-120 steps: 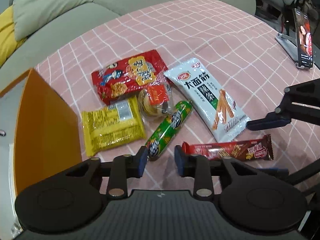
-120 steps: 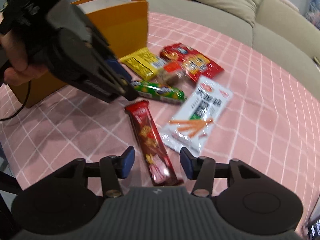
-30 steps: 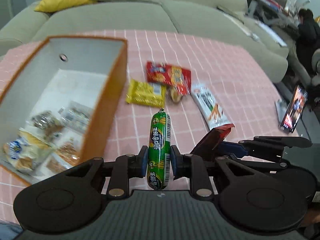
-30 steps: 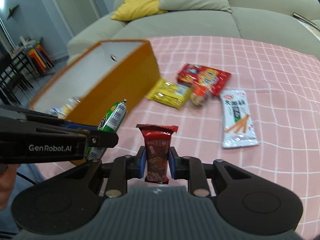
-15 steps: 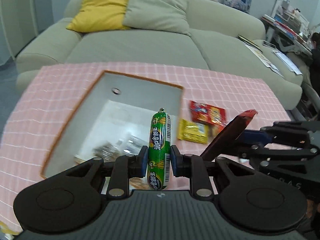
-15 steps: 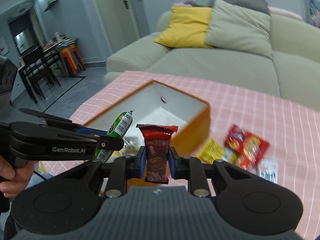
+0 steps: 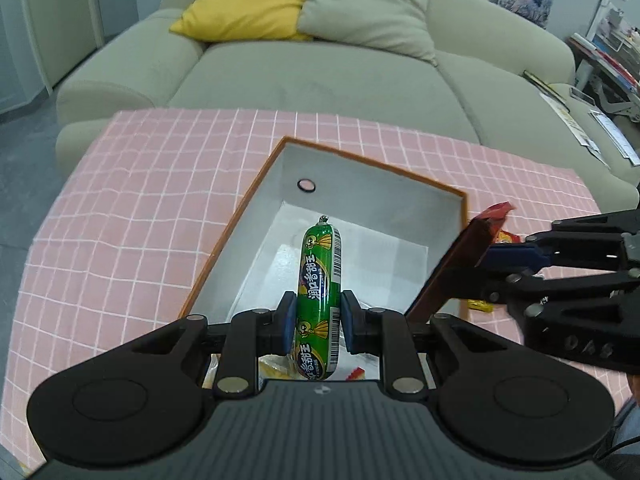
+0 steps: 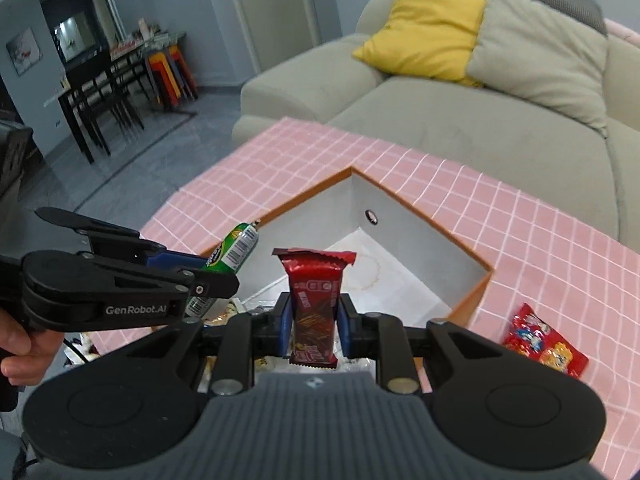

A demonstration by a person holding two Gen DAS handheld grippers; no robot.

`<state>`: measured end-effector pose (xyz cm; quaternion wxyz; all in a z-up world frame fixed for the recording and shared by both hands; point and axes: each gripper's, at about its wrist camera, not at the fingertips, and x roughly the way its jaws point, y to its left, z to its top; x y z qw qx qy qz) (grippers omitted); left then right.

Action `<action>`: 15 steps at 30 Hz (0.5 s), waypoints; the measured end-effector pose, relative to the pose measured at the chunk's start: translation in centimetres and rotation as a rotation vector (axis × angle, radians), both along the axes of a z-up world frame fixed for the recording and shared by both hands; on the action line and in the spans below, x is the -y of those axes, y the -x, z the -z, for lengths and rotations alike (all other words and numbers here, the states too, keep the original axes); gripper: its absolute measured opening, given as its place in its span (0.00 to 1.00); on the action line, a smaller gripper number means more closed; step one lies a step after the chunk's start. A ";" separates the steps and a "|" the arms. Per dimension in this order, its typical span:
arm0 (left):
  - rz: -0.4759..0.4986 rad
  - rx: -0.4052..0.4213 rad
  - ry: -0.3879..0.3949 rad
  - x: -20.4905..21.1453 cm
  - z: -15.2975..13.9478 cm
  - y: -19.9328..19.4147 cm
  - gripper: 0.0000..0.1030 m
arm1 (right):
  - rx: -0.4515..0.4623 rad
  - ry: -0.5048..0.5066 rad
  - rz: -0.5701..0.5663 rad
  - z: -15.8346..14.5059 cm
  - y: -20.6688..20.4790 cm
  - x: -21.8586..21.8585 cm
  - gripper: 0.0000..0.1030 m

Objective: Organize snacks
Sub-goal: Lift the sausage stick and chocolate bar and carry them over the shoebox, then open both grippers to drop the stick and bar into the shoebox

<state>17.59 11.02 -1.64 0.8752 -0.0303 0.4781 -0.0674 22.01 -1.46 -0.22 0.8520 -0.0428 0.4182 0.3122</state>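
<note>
My left gripper (image 7: 316, 322) is shut on a green sausage snack (image 7: 318, 292) and holds it upright above the near end of the open orange box (image 7: 256, 184). My right gripper (image 8: 312, 330) is shut on a dark red wafer bar (image 8: 314, 300), held upright over the same box (image 8: 476, 292). In the left wrist view the right gripper (image 7: 496, 258) comes in from the right with the red bar (image 7: 460, 260). In the right wrist view the left gripper (image 8: 188, 270) holds the sausage (image 8: 232, 252) at the left. Several snack packets lie in the box's near end, mostly hidden.
The box stands on a pink checked tablecloth (image 7: 140, 200). A red snack bag (image 8: 544, 344) lies on the cloth right of the box. A grey-green sofa (image 7: 320, 68) with a yellow cushion (image 7: 244, 0) stands behind the table. Dining chairs (image 8: 104, 100) stand far left.
Both grippers have moved further over the box, each still holding its snack. The box now sits centred below the left gripper, and the loose snacks have slid out to the right.
</note>
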 end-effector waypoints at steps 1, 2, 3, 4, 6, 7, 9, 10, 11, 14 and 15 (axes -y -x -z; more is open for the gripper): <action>0.004 -0.011 0.003 -0.1 0.5 -0.5 0.25 | -0.007 0.017 -0.016 0.6 -0.5 -0.5 0.19; 0.010 -0.027 0.004 -0.1 1.1 -1.0 0.24 | -0.016 0.036 -0.033 1.3 -1.0 -1.0 0.19; 0.013 -0.044 0.001 0.0 1.7 -1.5 0.25 | -0.028 0.058 -0.049 2.0 -1.4 -1.6 0.19; 0.017 -0.060 -0.009 0.2 2.4 -2.0 0.25 | -0.042 0.078 -0.062 2.7 -1.7 -2.1 0.19; 0.021 -0.090 -0.031 0.1 3.6 -2.7 0.24 | -0.084 0.107 -0.078 4.2 -2.6 -2.7 0.19; 0.021 -0.105 -0.046 0.3 4.3 -3.0 0.24 | -0.116 0.117 -0.086 4.9 -2.9 -2.9 0.19; 0.026 -0.132 -0.052 0.3 5.4 -3.4 0.24 | -0.174 0.127 -0.085 6.1 -3.6 -3.2 0.19; 0.025 -0.144 -0.045 0.2 6.0 -3.8 0.24 | -0.197 0.135 -0.086 6.6 -3.9 -3.4 0.19; 0.025 -0.152 -0.036 0.1 6.4 -3.9 0.24 | -0.214 0.144 -0.086 7.1 -4.4 -3.7 0.19; 0.030 -0.174 0.000 0.2 7.2 -4.0 0.24 | -0.235 0.177 -0.101 8.4 -4.8 -4.2 0.19; 0.036 -0.178 0.006 0.3 7.4 -4.0 0.24 | -0.236 0.186 -0.106 8.7 -4.9 -4.3 0.19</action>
